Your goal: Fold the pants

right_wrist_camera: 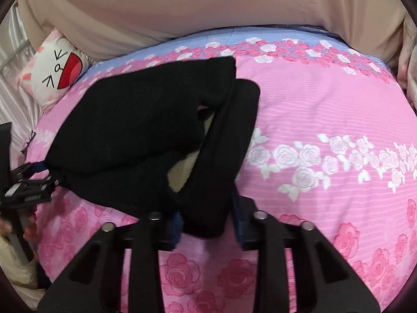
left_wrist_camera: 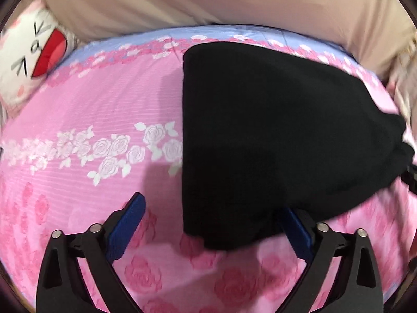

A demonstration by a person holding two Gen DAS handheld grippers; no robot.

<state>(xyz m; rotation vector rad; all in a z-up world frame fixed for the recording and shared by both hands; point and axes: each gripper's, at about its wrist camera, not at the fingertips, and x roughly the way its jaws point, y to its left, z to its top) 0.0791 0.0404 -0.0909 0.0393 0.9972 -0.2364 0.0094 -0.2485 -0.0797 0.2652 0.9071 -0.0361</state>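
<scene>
Black pants (left_wrist_camera: pixel 273 135) lie folded over on a pink rose-print bedspread (left_wrist_camera: pixel 91 99). My left gripper (left_wrist_camera: pixel 208 208) is open, its jaws wide apart; the near corner of the pants lies between them and covers the tip of the right finger. In the right wrist view the pants (right_wrist_camera: pixel 146 130) lie in folded layers with a pale lining showing in gaps. My right gripper (right_wrist_camera: pixel 207 221) is closed on the near end of the pants. The left gripper also shows at the left edge of the right wrist view (right_wrist_camera: pixel 28 182).
A white cartoon-face pillow (right_wrist_camera: pixel 56 73) lies at the far left of the bed. A beige sheet (right_wrist_camera: pixel 208 5) covers the wall or headboard behind. The bedspread has a blue band (left_wrist_camera: pixel 208 32) along its far edge.
</scene>
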